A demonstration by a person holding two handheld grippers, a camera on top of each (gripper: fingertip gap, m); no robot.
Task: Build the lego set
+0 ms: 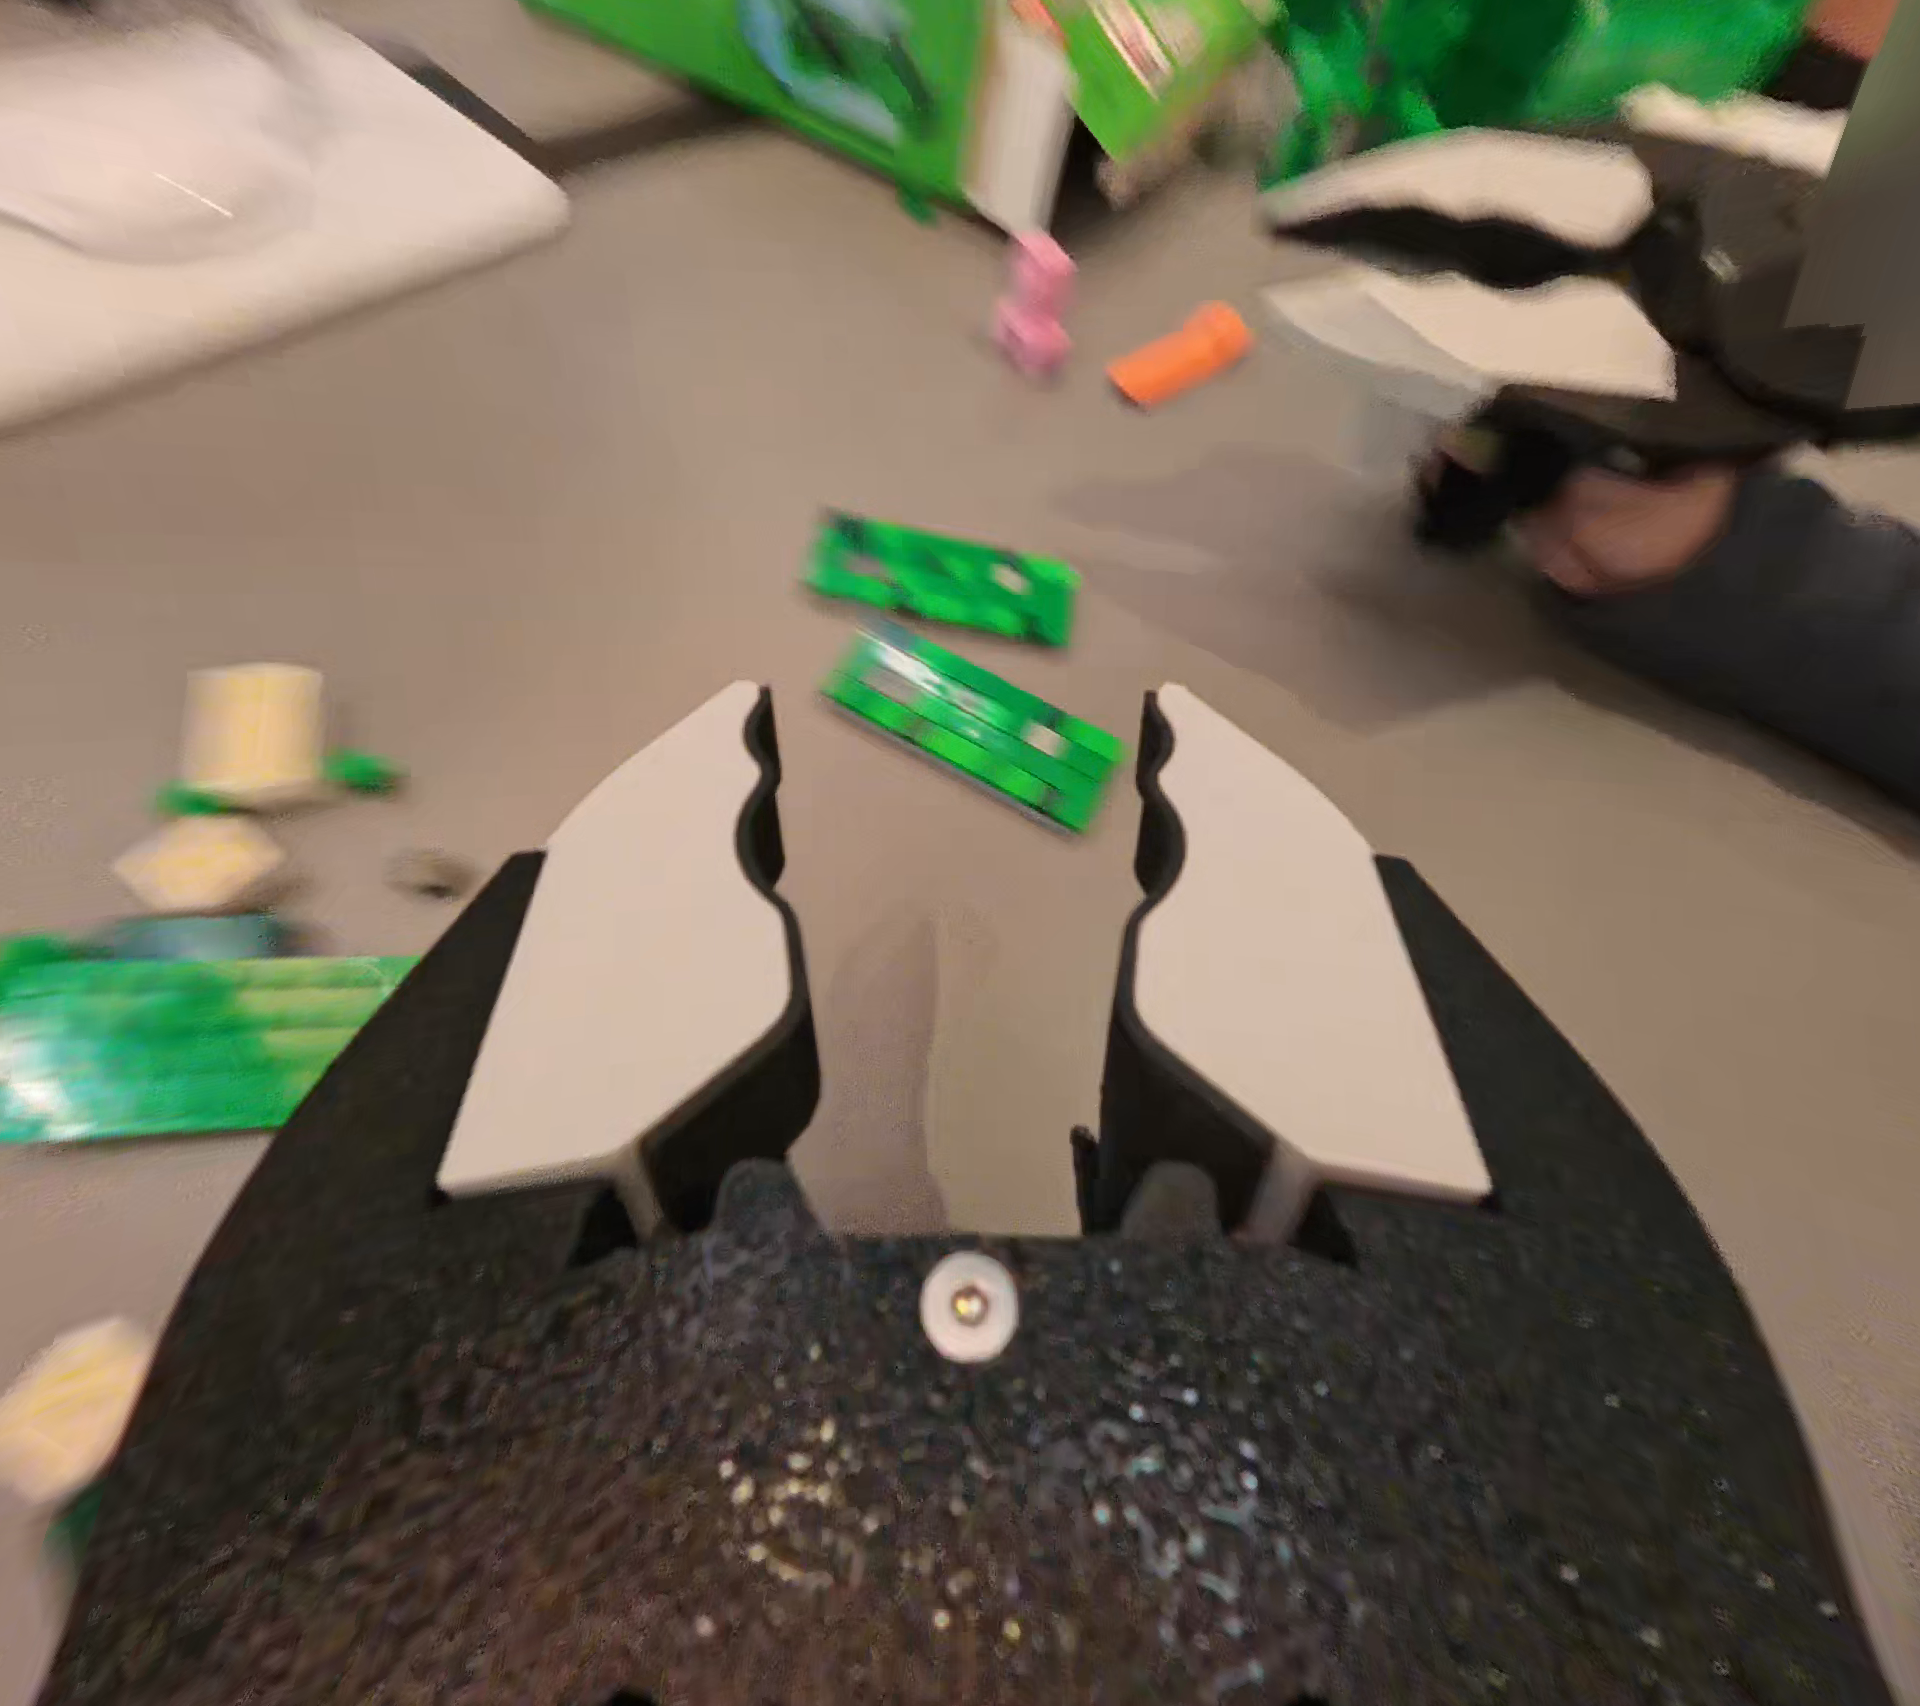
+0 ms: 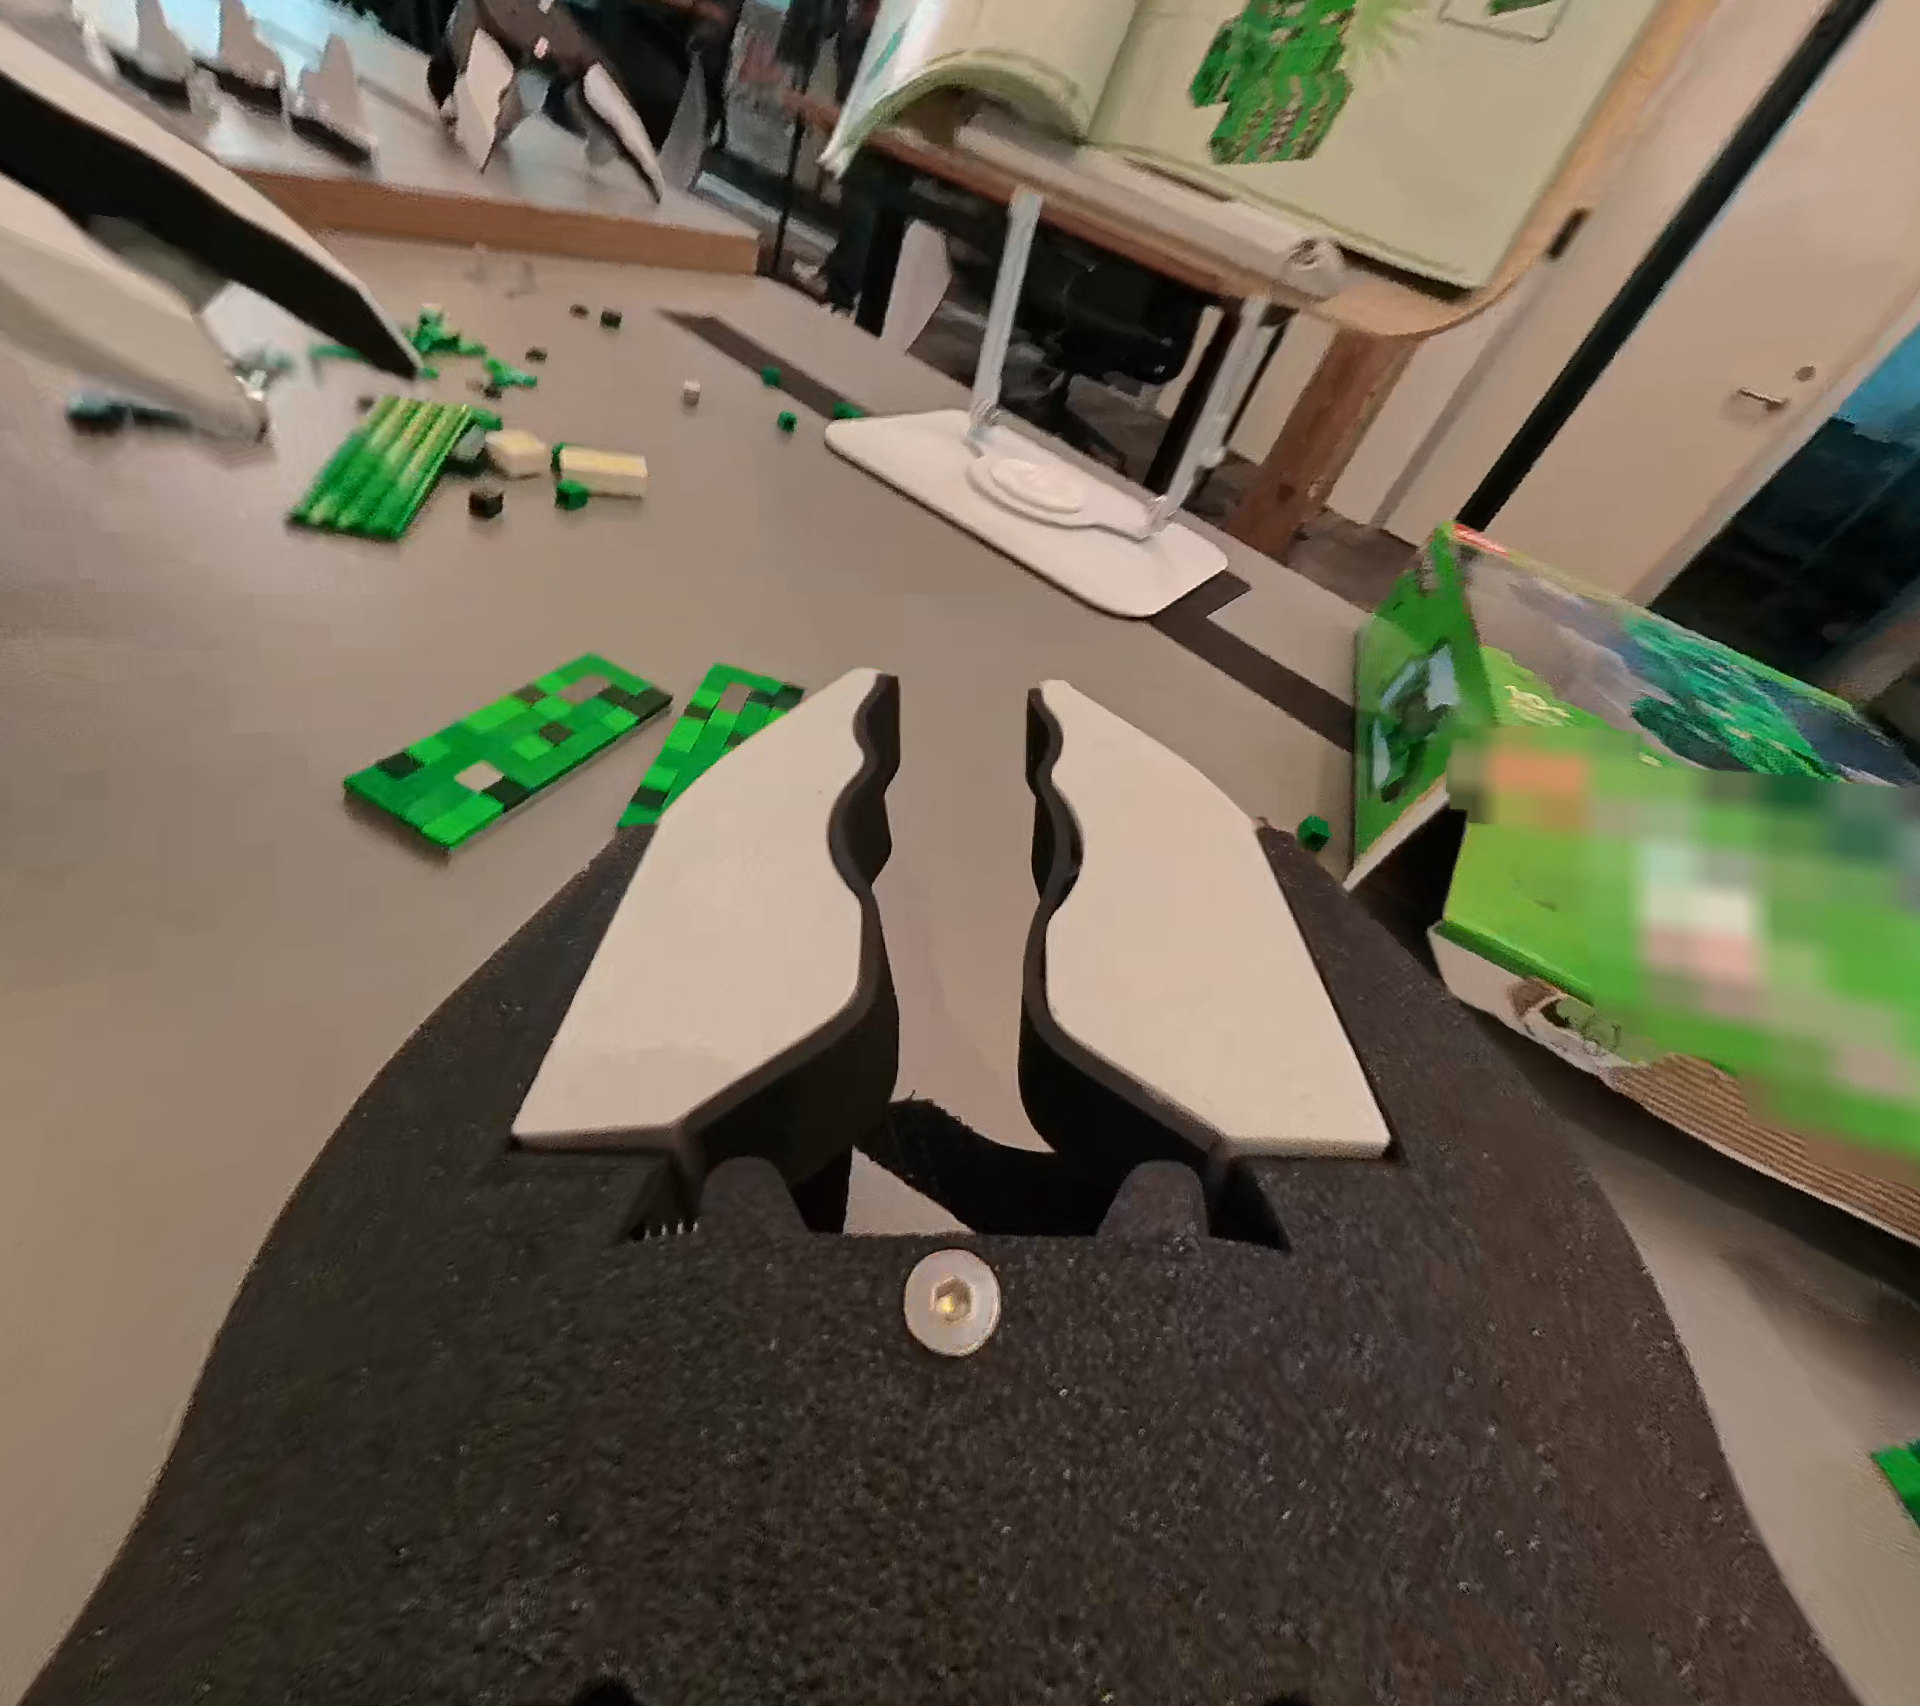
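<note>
Smooth grey table (image 2: 208,981). Glossy green cardboard box (image 2: 1621,721) right of right tool (image 2: 961,700), writing blurred. Flat green studded brick plates: one (image 1: 971,742) lies ahead between left tool (image 1: 956,711) tips, untouched; another (image 2: 509,747) left of right tool. Left tool wide, empty; right tool narrow, empty.

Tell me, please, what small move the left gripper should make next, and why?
Probably ease the left gripper forward and slightly right. Its jaws are open with nothing between them, and the near green plate lies flat on the table just ahead, skewed toward the right finger, not yet between the pads.
</note>
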